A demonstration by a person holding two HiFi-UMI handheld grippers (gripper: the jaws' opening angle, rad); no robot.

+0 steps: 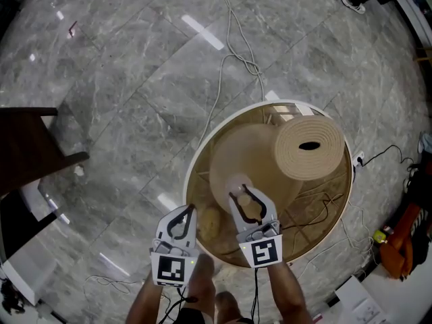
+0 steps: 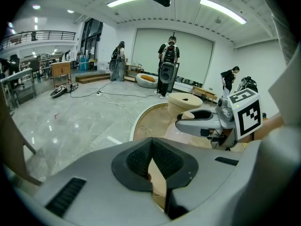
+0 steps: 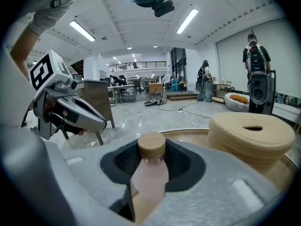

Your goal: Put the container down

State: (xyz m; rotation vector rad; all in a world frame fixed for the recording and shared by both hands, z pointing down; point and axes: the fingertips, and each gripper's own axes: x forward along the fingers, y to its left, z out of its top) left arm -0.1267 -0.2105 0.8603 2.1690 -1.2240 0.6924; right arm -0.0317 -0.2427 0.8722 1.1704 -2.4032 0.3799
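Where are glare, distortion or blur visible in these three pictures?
Head view: white lamp glare streaks the polished grey marble floor. Left gripper view: fisheye bends the ceiling strip lights. Right gripper view: the near pale pink bottle with a wooden cap looks slightly soft.

Ribbed roll point(image 1: 309, 147) blocks round table's point(image 1: 198, 181) far right; left edge bare.

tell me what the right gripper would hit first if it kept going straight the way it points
Probably the pale cone-shaped piece on the round table: it lies just ahead of and below the right gripper and the bottle it holds. Depth is unclear from above.
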